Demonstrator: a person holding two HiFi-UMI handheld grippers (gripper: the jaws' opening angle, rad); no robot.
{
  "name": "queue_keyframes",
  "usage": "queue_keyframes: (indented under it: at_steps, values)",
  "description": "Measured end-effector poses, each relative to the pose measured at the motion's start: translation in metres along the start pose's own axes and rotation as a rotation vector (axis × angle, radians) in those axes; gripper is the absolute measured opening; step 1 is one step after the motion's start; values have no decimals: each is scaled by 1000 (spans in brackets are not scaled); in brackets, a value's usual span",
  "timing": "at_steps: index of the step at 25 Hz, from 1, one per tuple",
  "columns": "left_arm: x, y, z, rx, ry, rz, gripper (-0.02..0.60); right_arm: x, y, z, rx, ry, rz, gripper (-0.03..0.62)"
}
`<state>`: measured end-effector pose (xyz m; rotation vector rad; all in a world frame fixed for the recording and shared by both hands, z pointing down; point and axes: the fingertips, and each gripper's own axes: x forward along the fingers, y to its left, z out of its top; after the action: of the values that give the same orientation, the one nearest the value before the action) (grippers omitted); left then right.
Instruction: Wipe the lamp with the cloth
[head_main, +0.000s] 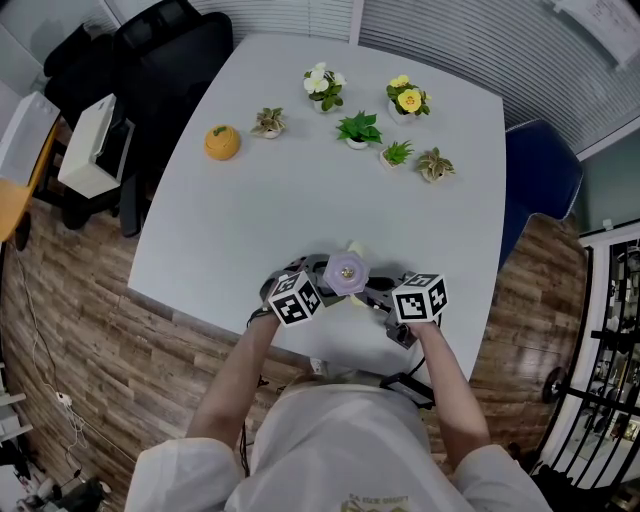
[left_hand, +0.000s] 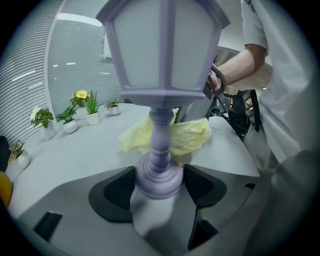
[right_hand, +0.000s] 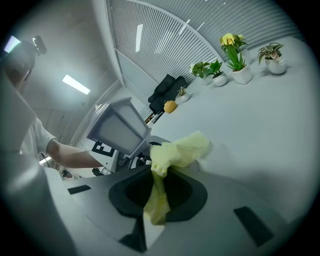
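**Lamp braced, cloth at the stem: wipe just starting**

You are working at the near edge of the white table (head_main: 300, 190), with both tools meeting just in front of you.

- **Left gripper:** Your left gripper (left_hand: 159, 184) is clamping the round foot of the lavender lamp (left_hand: 162, 55). The jaws are drawn in to the width of the base, with a pad touching it on either side. The lamp is standing upright.
- **Right gripper:** Your right gripper (right_hand: 158, 194) is pinching the yellow cloth (right_hand: 181, 149). The jaws are nearly together on a thin fold, and the loose bulk is bunching out past the tips.
- **Cloth against lamp:** In the left gripper view the cloth is sitting low, just behind the stem. I cannot tell whether it is touching. The lantern head is sitting above the cloth, not under it.

Judgement: you are entering the wiping step, with the stem as the likely first contact. The next move is calling for drawing the bunched cloth around the stem and up onto the lantern panels, with the left hold resisting any tipping.

The small potted plants (head_main: 360, 128) and the orange fruit-shaped object (head_main: 222, 142) are sitting well apart, at the far side.
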<state>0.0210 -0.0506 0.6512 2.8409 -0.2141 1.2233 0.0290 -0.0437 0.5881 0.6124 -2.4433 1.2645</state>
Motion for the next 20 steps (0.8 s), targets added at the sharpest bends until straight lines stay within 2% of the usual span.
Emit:
queue_keyframes:
  at_steps: [11,20]
  values:
    - [0,0,0,2,-1,1,321,12,19,-13,-46,59,67,55]
    - [-1,-1,1,5,-4,3,321,30,29,-11,-82,76,84,55]
